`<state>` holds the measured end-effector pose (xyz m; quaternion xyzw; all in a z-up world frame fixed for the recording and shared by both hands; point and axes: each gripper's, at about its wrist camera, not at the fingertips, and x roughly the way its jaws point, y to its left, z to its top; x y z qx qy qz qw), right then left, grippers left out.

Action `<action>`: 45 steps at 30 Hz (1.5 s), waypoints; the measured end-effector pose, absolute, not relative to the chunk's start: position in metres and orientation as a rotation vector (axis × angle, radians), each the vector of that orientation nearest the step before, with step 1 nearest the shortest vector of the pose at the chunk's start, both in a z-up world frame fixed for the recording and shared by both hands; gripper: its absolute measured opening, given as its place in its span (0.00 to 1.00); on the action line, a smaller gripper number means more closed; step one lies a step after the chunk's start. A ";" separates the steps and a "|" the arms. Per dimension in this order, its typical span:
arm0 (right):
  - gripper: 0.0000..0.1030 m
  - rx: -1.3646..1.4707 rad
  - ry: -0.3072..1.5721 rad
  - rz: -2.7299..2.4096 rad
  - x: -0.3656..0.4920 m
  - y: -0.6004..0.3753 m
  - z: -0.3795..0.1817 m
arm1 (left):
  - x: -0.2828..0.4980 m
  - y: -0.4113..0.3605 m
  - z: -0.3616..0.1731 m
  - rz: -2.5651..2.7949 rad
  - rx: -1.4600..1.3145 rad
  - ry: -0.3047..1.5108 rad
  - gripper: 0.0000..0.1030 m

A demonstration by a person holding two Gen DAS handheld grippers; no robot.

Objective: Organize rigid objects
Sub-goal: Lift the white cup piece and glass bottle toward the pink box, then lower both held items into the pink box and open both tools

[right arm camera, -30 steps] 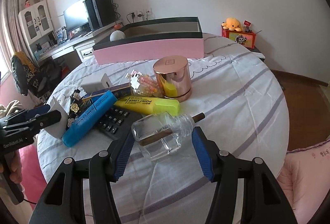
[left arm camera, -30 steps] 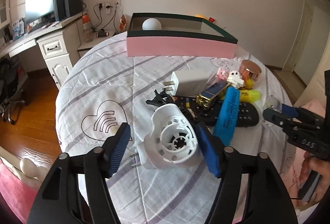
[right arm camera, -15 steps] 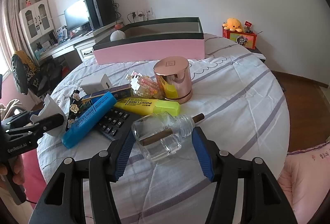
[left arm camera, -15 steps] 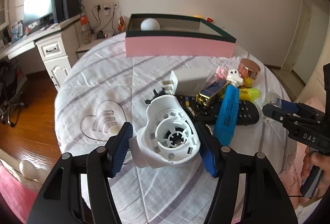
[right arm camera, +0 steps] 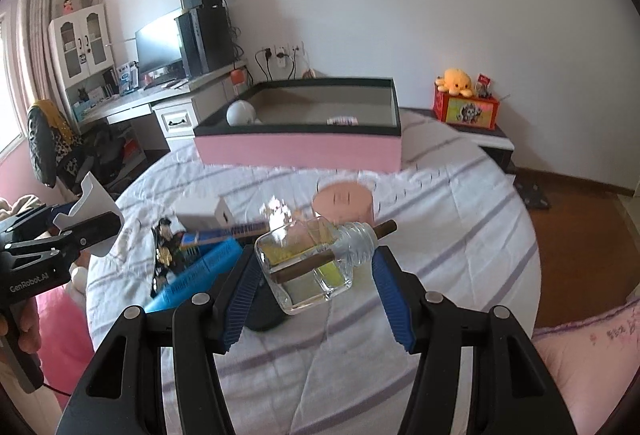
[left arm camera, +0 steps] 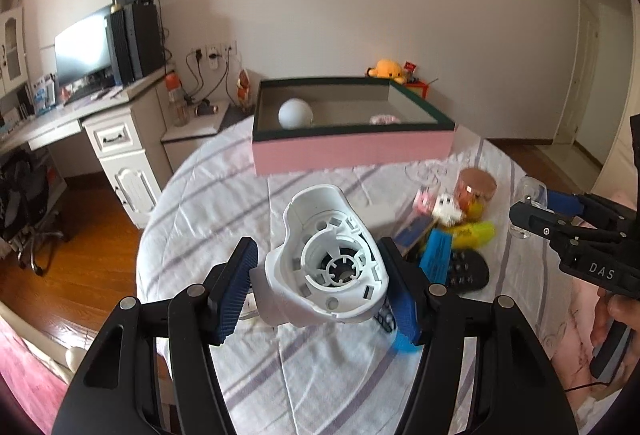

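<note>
My left gripper (left arm camera: 320, 291) is shut on a white plastic plug-in housing (left arm camera: 326, 267), which hangs clear above the striped tablecloth. In the right wrist view, my right gripper (right arm camera: 316, 283) is shut on a clear glass bottle (right arm camera: 308, 263) lying sideways, with a brown stick through its neck. It too is off the cloth. A pink box (left arm camera: 352, 151) with a dark green rim stands at the far side of the table, and a white ball (left arm camera: 295, 113) sits in its back left corner. From the left wrist view the right gripper (left arm camera: 532, 213) shows at the right edge.
On the cloth between grippers and box lie a blue highlighter (left arm camera: 438, 255), a yellow highlighter (left arm camera: 476, 233), a black remote (left arm camera: 466, 271), a rose-gold capped jar (left arm camera: 476, 187) and small toys. A white desk (left arm camera: 116, 139) stands left of the round table's edge.
The left jaws closed onto the white housing. Both grippers then rose, lifting the housing and the glass bottle off the cloth, and the box now shows more of its inside.
</note>
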<state>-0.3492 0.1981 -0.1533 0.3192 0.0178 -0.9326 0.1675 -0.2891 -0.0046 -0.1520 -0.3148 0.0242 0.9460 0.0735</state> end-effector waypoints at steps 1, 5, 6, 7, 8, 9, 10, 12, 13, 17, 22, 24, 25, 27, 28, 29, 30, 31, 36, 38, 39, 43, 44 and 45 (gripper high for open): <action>0.57 0.898 0.056 -2.657 -0.351 0.197 -0.150 | -0.292 -0.004 -0.148 2.845 -0.938 0.073 0.61; 0.57 0.843 0.079 -2.677 -0.363 0.195 -0.131 | -0.303 0.001 -0.132 2.863 -0.892 0.080 0.61; 0.57 0.827 0.084 -2.683 -0.367 0.194 -0.126 | -0.307 0.002 -0.128 2.870 -0.877 0.087 0.61; 0.57 0.812 0.090 -2.689 -0.370 0.194 -0.121 | -0.313 0.004 -0.122 2.881 -0.864 0.097 0.61; 0.57 0.798 0.101 -2.693 -0.374 0.193 -0.115 | -0.317 0.005 -0.119 2.885 -0.855 0.105 0.61; 0.57 0.778 0.113 -2.699 -0.379 0.191 -0.109 | -0.321 0.007 -0.115 2.889 -0.841 0.110 0.61; 0.57 0.763 0.121 -2.703 -0.382 0.190 -0.105 | -0.327 0.009 -0.110 2.892 -0.827 0.110 0.61; 0.57 0.739 0.136 -2.703 -0.392 0.187 -0.096 | -0.337 0.011 -0.103 2.896 -0.806 0.125 0.61; 0.57 0.727 0.139 -2.704 -0.397 0.186 -0.093 | -0.344 0.013 -0.099 2.898 -0.793 0.131 0.61; 0.57 0.700 0.182 -2.707 -0.420 0.179 -0.081 | -0.369 0.018 -0.087 2.903 -0.771 0.167 0.61; 0.57 0.702 0.212 -2.690 -0.455 0.170 -0.074 | -0.414 0.021 -0.080 2.897 -0.791 0.193 0.61; 0.57 0.717 0.232 -2.683 -0.471 0.168 -0.076 | -0.434 0.023 -0.079 2.883 -0.808 0.198 0.61; 0.57 0.730 0.242 -2.680 -0.481 0.166 -0.078 | -0.442 0.024 -0.080 2.878 -0.818 0.200 0.61; 0.57 0.748 0.255 -2.667 -0.496 0.162 -0.081 | -0.461 0.026 -0.083 2.868 -0.848 0.209 0.61; 0.57 0.765 0.263 -2.662 -0.505 0.160 -0.084 | -0.473 0.027 -0.086 2.858 -0.866 0.219 0.61; 0.58 0.784 0.275 -2.655 -0.514 0.157 -0.087 | -0.486 0.029 -0.089 2.851 -0.893 0.225 0.61; 0.58 0.798 0.279 -2.650 -0.521 0.157 -0.089 | -0.493 0.030 -0.092 2.849 -0.909 0.231 0.61; 0.58 0.823 0.286 -2.645 -0.532 0.155 -0.093 | -0.504 0.032 -0.096 2.843 -0.928 0.239 0.61; 0.58 0.935 0.305 -2.600 -0.572 0.147 -0.116 | -0.547 0.032 -0.121 2.809 -1.045 0.268 0.61; 0.58 0.973 0.311 -2.587 -0.585 0.145 -0.126 | -0.562 0.035 -0.132 2.772 -1.100 0.270 0.61; 0.58 0.996 0.312 -2.579 -0.591 0.145 -0.131 | -0.570 0.038 -0.139 2.763 -1.124 0.289 0.61; 0.58 1.075 0.332 -2.551 -0.611 0.145 -0.147 | -0.583 0.044 -0.156 2.743 -1.177 0.320 0.61; 0.58 1.091 0.315 -2.540 -0.614 0.146 -0.151 | -0.584 0.046 -0.157 2.745 -1.184 0.331 0.60; 0.58 1.107 0.306 -2.530 -0.617 0.147 -0.153 | -0.583 0.047 -0.159 2.750 -1.183 0.344 0.58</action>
